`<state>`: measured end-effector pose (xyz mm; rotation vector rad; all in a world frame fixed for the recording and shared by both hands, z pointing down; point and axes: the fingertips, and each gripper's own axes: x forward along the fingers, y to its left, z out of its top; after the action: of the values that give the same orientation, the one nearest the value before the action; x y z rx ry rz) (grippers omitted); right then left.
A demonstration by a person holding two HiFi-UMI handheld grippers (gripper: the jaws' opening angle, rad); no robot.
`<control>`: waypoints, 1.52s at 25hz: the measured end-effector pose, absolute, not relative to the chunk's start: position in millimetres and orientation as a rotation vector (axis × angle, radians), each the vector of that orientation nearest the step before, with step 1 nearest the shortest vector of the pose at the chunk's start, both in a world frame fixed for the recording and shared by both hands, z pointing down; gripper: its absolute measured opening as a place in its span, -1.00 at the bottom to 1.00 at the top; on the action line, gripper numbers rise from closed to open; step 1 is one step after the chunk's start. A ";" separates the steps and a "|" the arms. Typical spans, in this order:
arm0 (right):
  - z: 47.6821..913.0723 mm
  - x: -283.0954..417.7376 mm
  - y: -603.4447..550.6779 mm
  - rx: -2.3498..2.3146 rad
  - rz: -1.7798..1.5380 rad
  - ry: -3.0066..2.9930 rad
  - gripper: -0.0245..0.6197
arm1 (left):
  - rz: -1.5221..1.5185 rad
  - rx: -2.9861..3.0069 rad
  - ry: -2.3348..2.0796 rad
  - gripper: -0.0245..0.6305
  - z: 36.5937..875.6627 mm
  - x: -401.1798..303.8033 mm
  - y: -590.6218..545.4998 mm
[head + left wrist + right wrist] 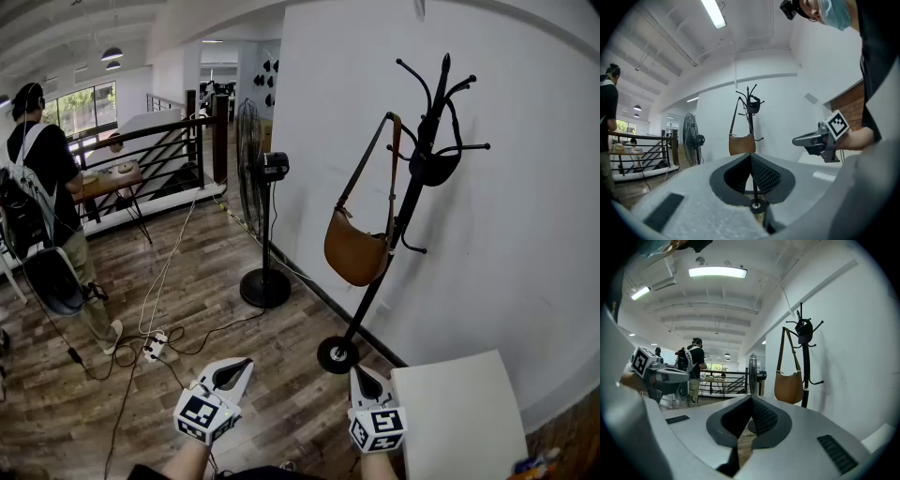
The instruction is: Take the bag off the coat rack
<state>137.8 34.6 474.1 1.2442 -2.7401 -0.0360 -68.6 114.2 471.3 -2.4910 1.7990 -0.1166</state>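
Two grippers sit low in the head view, side by side above a wood-plank floor (187, 272), both pointing toward a black coat rack (412, 187) that stands against a white wall. The left gripper (234, 370) and the right gripper (364, 380) are well short of the rack. A brown bag (356, 248) hangs by its strap from one of the upper hooks, its body resting beside the leaning pole about halfway down. Something dark, perhaps a cap or pouch (433, 169), hangs higher up on the hooks. A standing fan (258, 206) is left of the rack, and a white tabletop (459, 412) is just beside the right gripper. A person (47, 187) with a backpack stands far left, near cables and a power strip (153, 347).

From the left gripper view, that gripper's jaws are closed tip to tip with nothing between them. The bag (742, 144) hangs straight ahead and well apart, and the right gripper (806, 139) shows at the right.

From the right gripper view, its jaws likewise meet at the tips and hold nothing. The bag (789, 387) hangs on the rack (805, 366) ahead to the right, and the left gripper (675, 376) shows at the left.
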 end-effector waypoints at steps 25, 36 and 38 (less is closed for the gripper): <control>489.7 149.3 -61.7 1.140 0.029 -2.818 -0.44 | -0.113 -2.562 1.727 -0.28 495.3 -16.2 6.1; 481.4 114.6 -131.3 1.327 0.008 -2.735 -0.44 | -0.107 -2.631 1.620 -0.28 491.2 -66.8 -82.4; 479.7 108.6 -142.9 1.367 0.011 -2.716 -0.44 | -0.112 -2.639 1.587 -0.28 488.5 -75.3 -97.9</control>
<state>108.6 -142.9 479.7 1.3666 -2.7165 0.0109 -75.3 -97.9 488.5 -2.6385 1.5872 -0.1116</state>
